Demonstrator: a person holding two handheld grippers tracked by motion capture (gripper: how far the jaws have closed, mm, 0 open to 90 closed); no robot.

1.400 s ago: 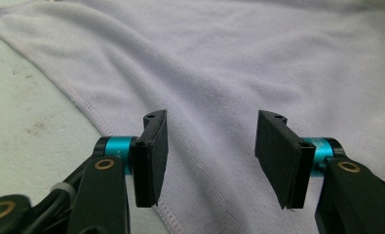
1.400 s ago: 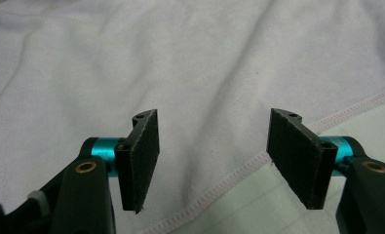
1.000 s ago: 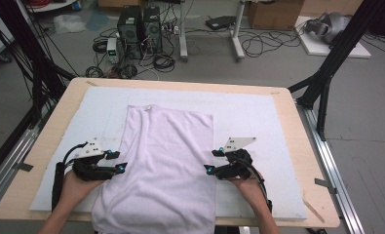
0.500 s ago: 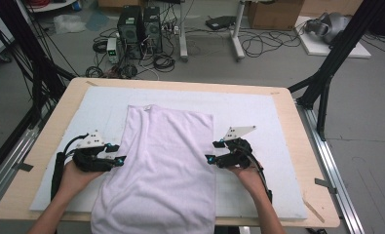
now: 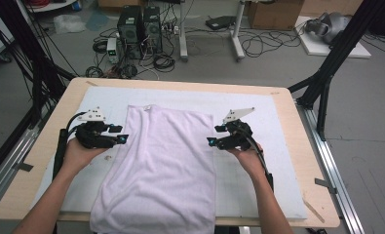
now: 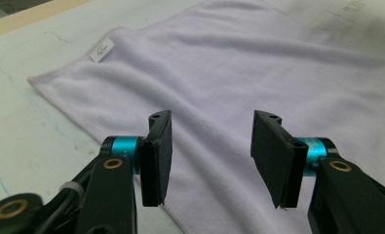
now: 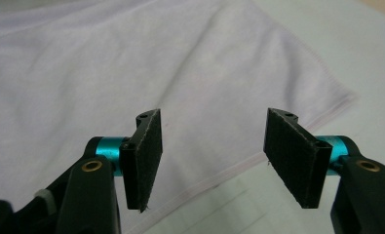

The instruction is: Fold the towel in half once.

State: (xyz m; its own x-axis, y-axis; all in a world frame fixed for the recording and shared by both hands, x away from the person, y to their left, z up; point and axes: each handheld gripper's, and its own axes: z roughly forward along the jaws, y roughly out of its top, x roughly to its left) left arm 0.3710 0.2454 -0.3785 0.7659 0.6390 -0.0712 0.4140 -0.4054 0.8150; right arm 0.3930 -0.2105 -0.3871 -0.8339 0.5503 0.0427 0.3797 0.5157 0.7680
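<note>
surface: wooden table point(image 5: 297, 122) carrying white mat point(image 5: 258, 112) | on mat: lilac towel point(image 5: 165, 161) lying flat, near end overhanging table's edge

Left tool point(image 5: 123, 138), right tool point(image 5: 211, 141): black bodies, flat black pads on teal collars, brass-coloured pivot screws, grey three-cornered top plates, black trailing cables. Forearms bare, no sleeves.

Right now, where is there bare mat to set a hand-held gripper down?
Free: the white mat right of the towel, and the strip along its far edge. The left strip is narrower. Each hand-held gripper, left and right, crowds a towel edge.
</note>
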